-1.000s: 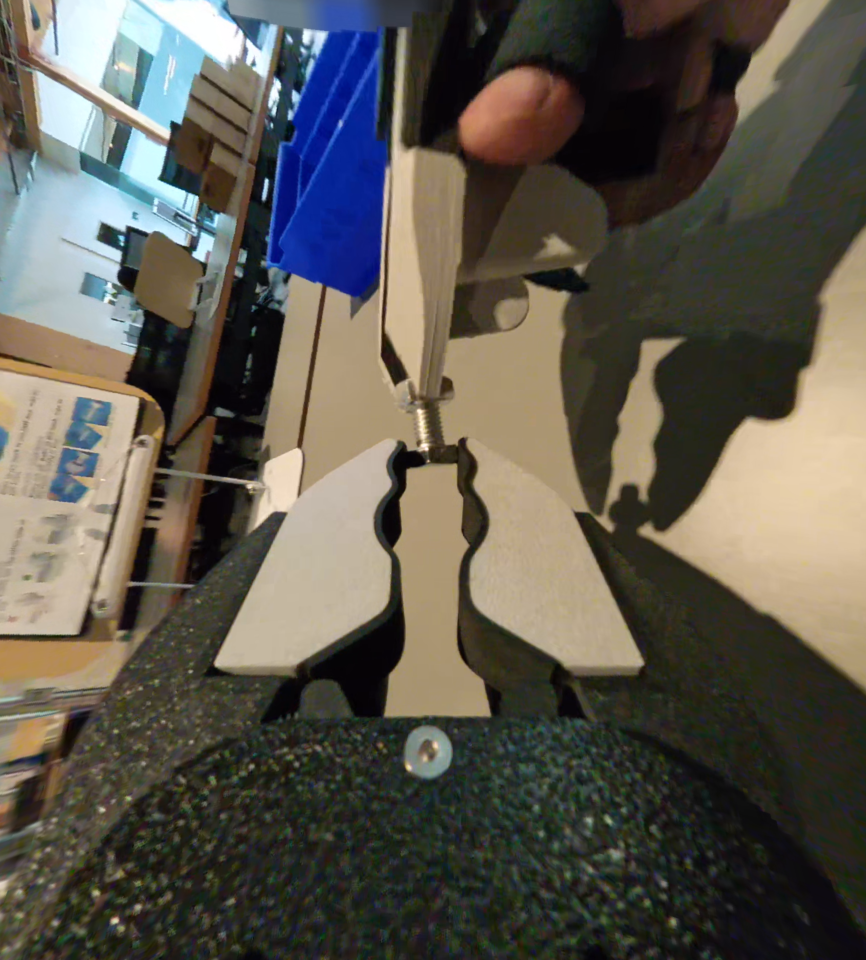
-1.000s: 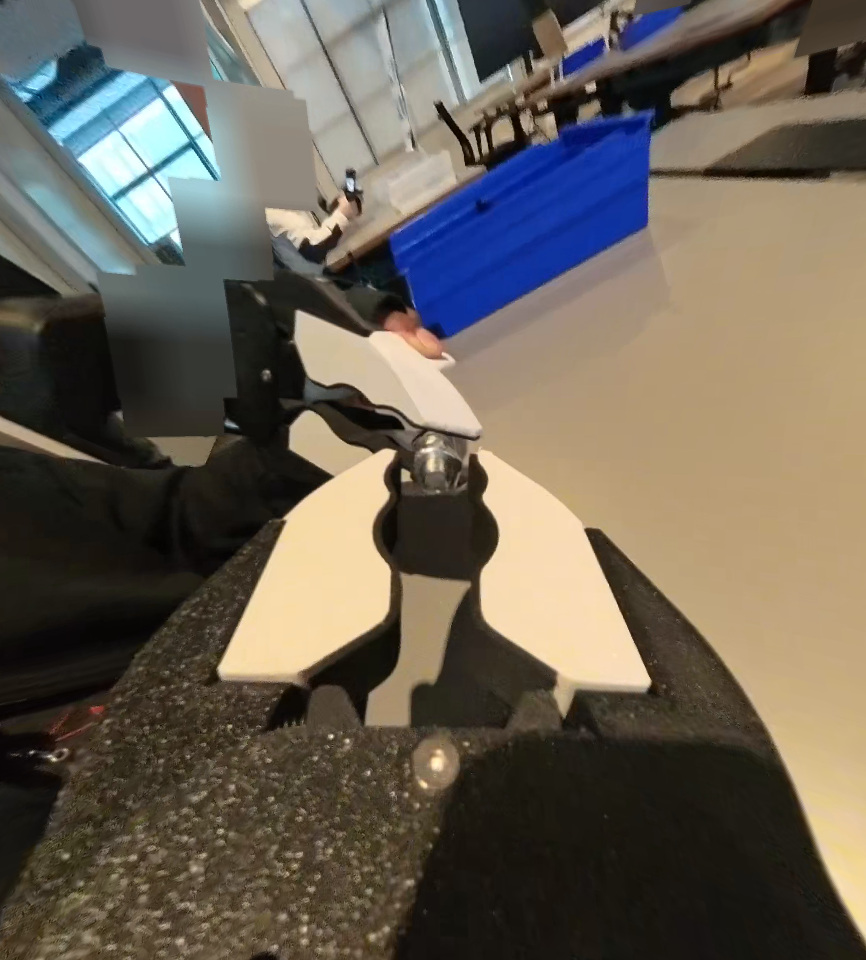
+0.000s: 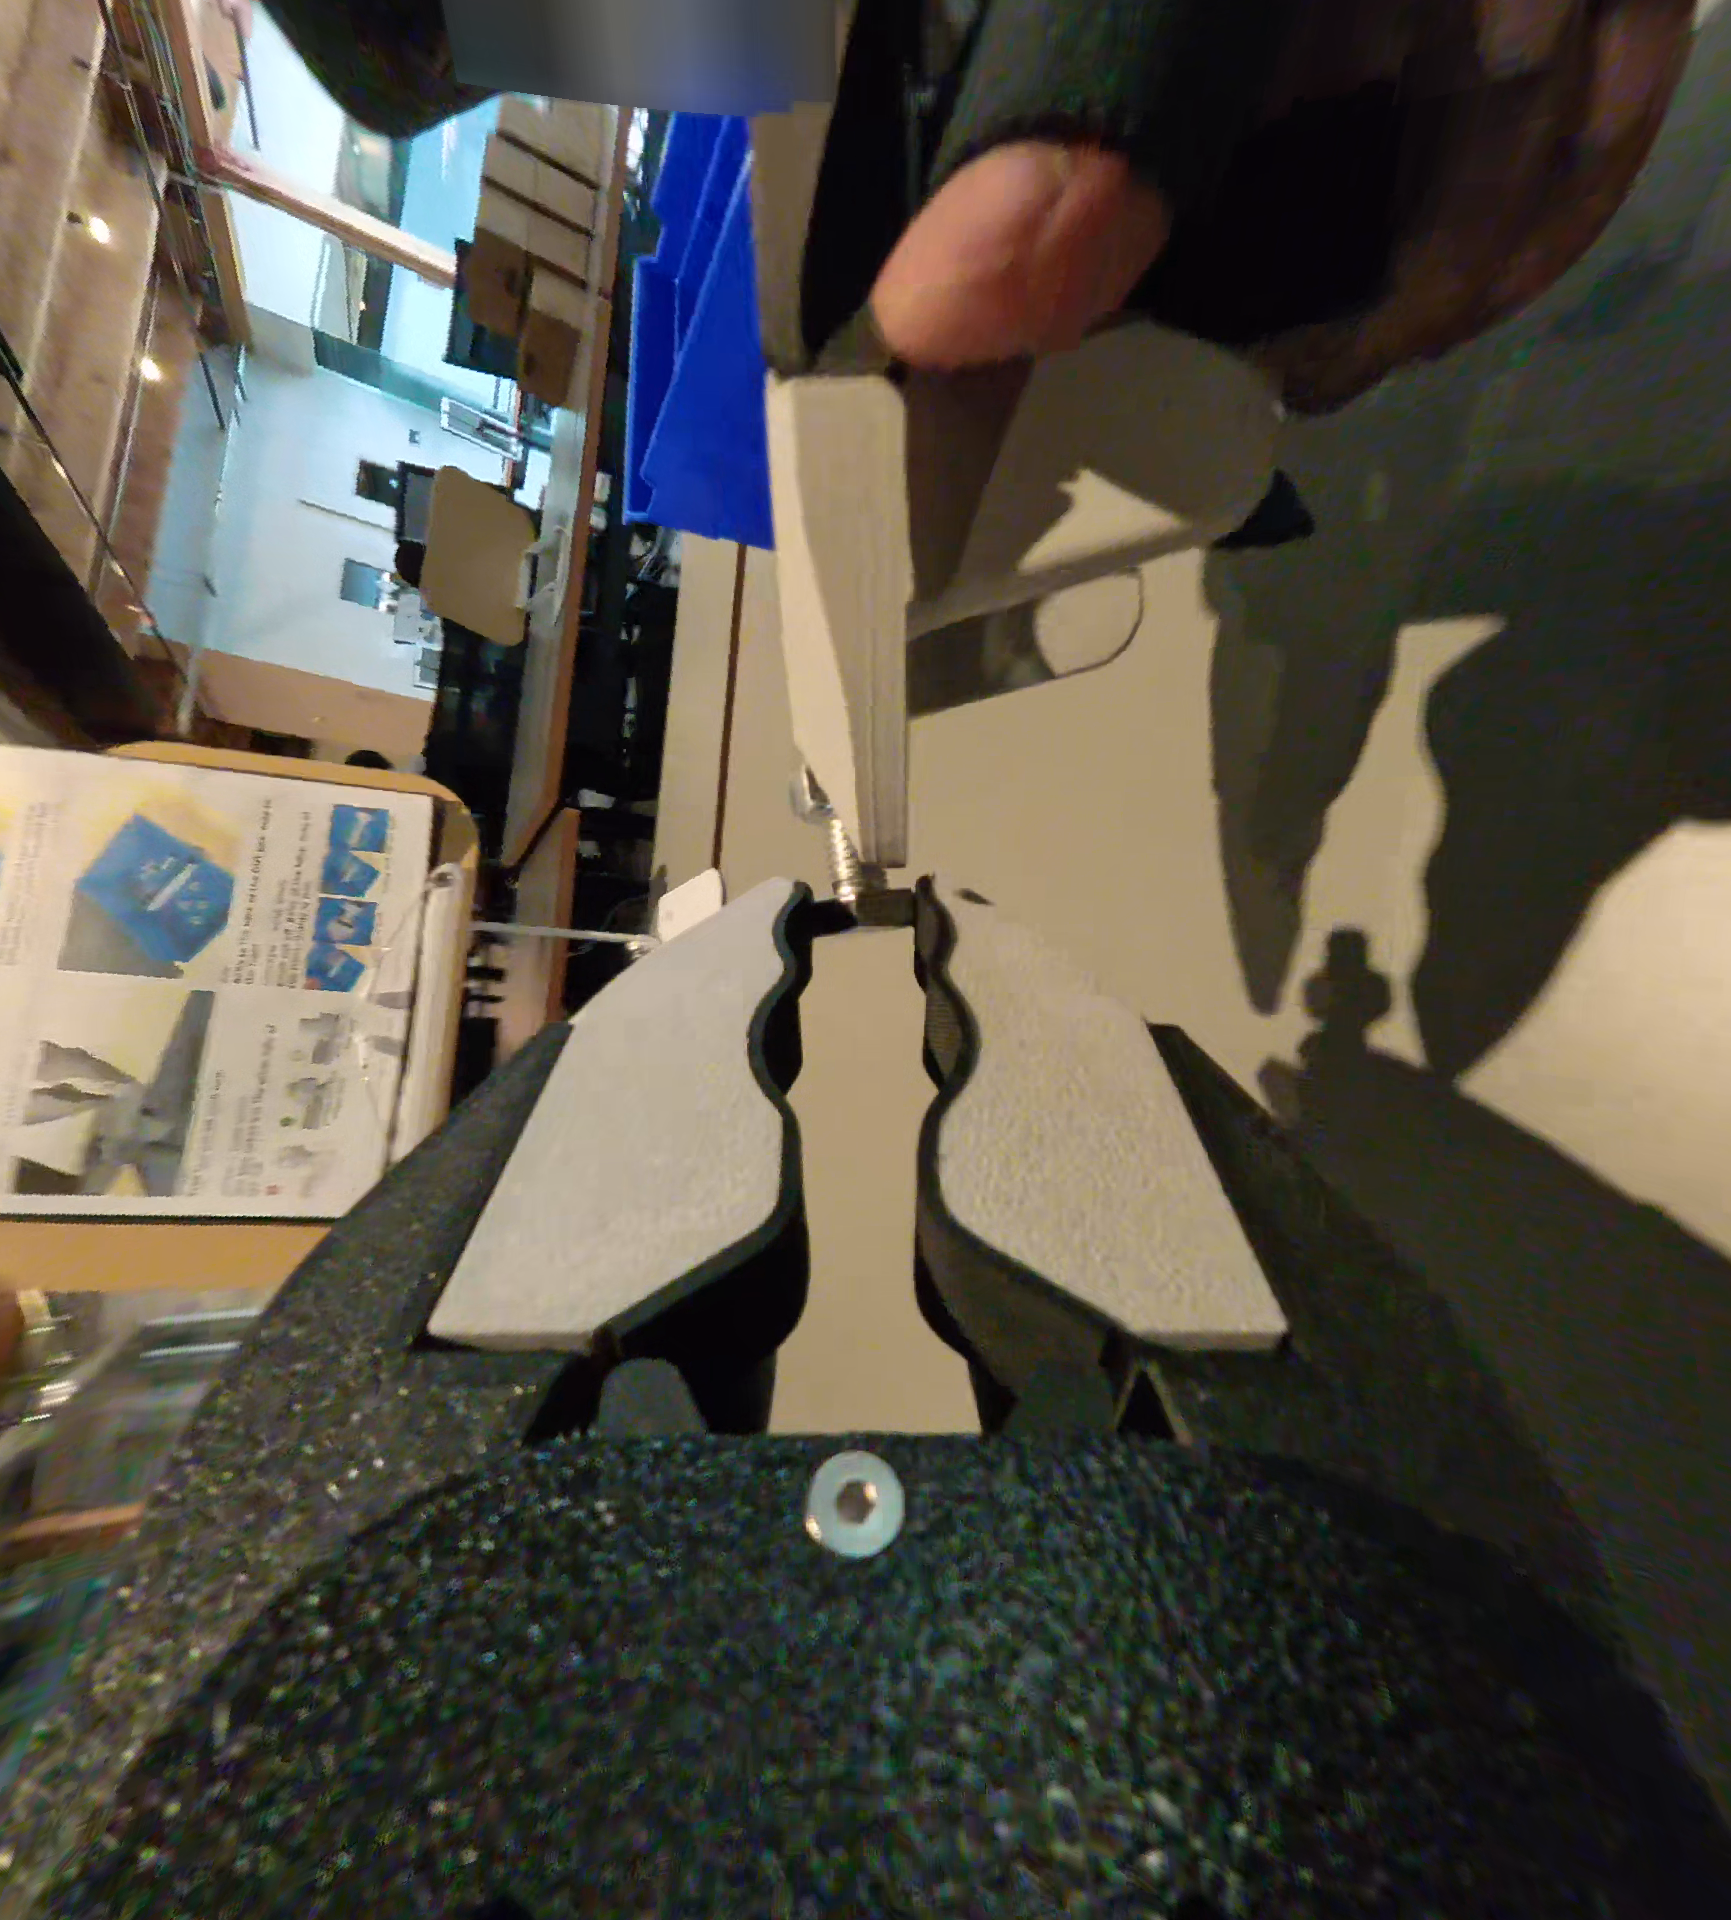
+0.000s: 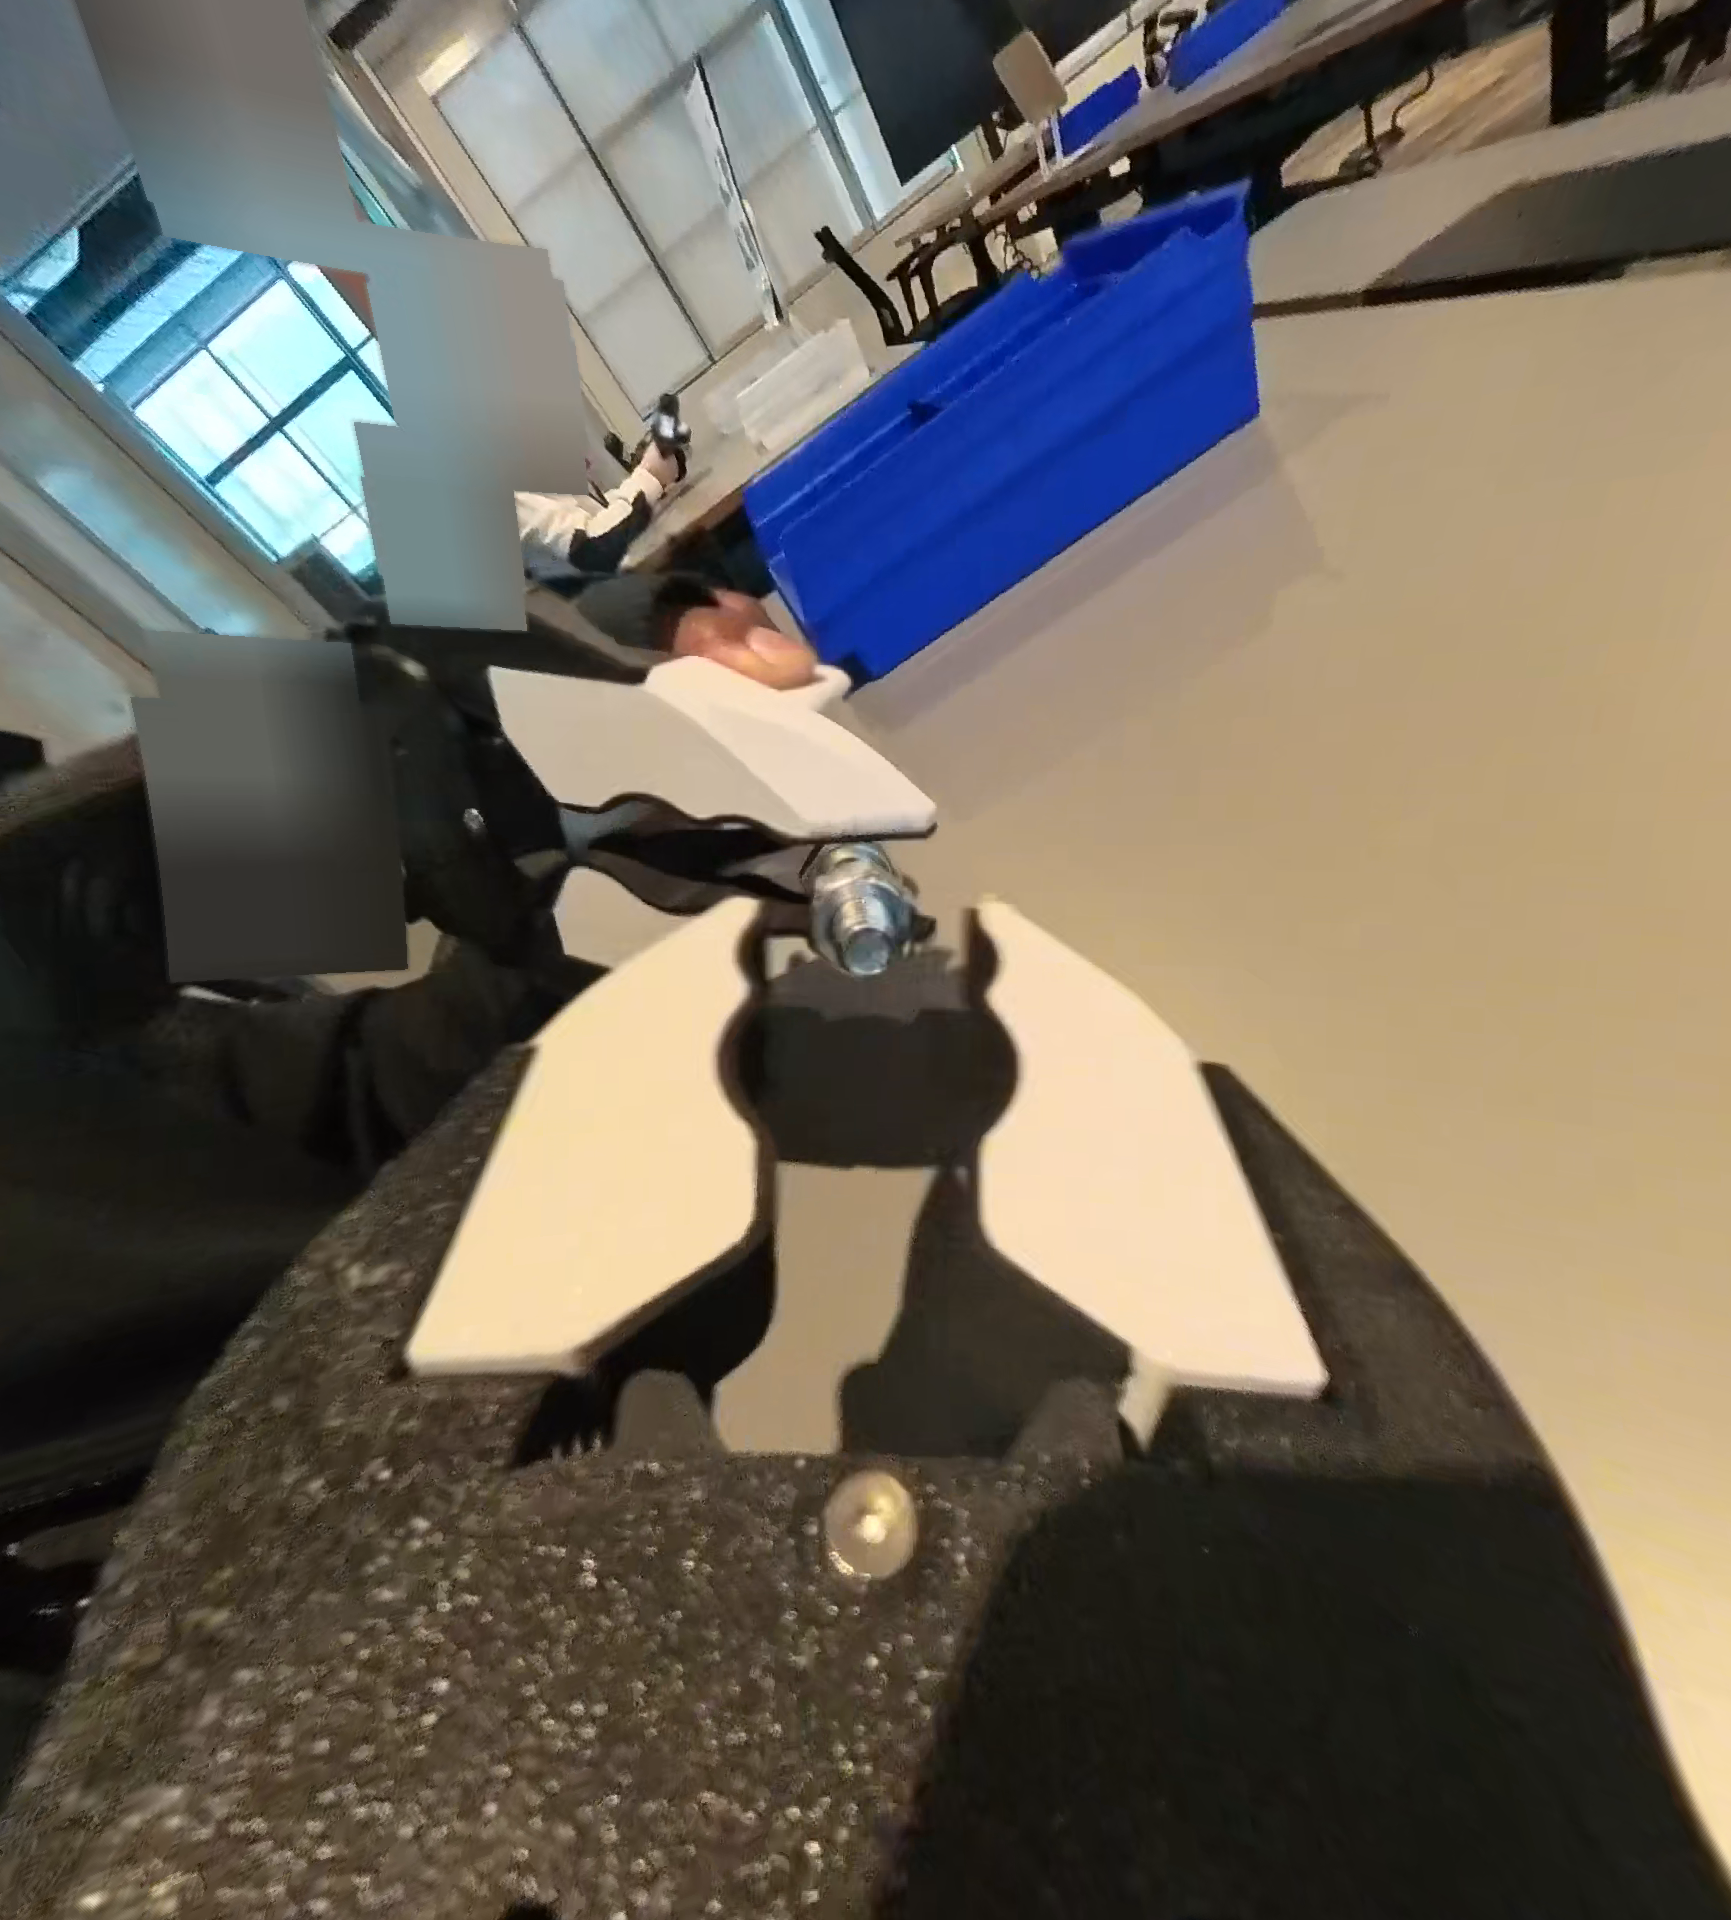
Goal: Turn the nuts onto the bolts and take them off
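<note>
Two grippers meet above the beige counter (image 4: 1463,831) — the left gripper (image 3: 866,904) has its fingers clamped on the bolt (image 4: 856,914) head, the right gripper (image 4: 866,945) has its fingers apart around the threaded end, nut (image 4: 856,868) on the shank — blue bin (image 4: 1006,488) behind.

L gripper (image 3: 866,909) clamped on bolt (image 3: 856,883) head | R gripper (image 3: 845,831) at shank | above table (image 3: 1100,790)

Bolt (image 4: 856,914): bright zinc-look metal, threaded, shiny. Fingers (image 3: 632,1122): matt grey, fine-grained plates w/ black rubbery edges. Gripper body (image 3: 840,1714): black speckled foam-like, rough. Surface (image 4: 1463,727): smooth matt beige. Bin (image 4: 1006,447): glossy blue plastic. Sheet (image 3: 154,977): printed paper.
</note>
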The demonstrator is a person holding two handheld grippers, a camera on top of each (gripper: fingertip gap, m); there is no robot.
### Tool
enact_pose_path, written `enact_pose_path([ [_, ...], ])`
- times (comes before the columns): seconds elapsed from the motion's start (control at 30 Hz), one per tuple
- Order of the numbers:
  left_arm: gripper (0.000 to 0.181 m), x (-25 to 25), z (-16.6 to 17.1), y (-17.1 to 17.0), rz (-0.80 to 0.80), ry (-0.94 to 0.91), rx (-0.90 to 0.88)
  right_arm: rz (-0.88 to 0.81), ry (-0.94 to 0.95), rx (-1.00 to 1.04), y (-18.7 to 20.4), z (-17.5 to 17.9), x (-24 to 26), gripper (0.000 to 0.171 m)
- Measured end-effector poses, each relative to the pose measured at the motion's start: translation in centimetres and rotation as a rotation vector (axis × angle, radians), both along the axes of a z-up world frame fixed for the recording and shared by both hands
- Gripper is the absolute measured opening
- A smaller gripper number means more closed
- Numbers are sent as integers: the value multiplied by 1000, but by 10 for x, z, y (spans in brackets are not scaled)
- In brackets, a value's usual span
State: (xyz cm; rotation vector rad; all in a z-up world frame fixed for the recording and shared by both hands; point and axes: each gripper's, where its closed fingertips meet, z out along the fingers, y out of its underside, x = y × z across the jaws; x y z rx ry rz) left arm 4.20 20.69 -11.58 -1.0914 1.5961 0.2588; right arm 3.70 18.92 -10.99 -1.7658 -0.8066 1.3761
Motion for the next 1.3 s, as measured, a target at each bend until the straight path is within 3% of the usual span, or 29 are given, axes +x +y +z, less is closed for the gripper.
enact_pose_path([
  [0.03,19,0,2,-1,-13,-40,-45,-1,-11,31,0,2,0,50],
  [0.1,19,0,3,-3,-41,-119,-168,-4,-54,127,1,6,2,60],
  [0.27,18,-4,-1,-6,-82,-234,-468,-50,-241,520,5,12,12,54],
  [0.43,18,2,2,-19,-162,-257,-534,-8,-327,700,-4,11,11,45],
  [0.6,18,5,2,-25,-198,-238,-520,23,-310,693,-10,9,7,38],
  [0.77,18,6,-2,-27,-203,-189,-468,57,-302,696,-17,9,4,20],
  [0.9,19,3,-4,-13,-110,-91,-228,7,-319,569,-8,3,4,20],
  [1.07,18,-2,-7,1,30,98,54,-54,-186,212,2,-6,3,20],
  [1.13,19,-1,-6,1,28,67,20,-33,-108,139,3,-3,4,21],
  [1.2,19,-1,-5,0,14,5,-60,-5,-59,135,3,4,6,34],
  [1.3,19,-2,-4,-1,-11,-87,-200,24,-116,287,1,9,12,37],
])
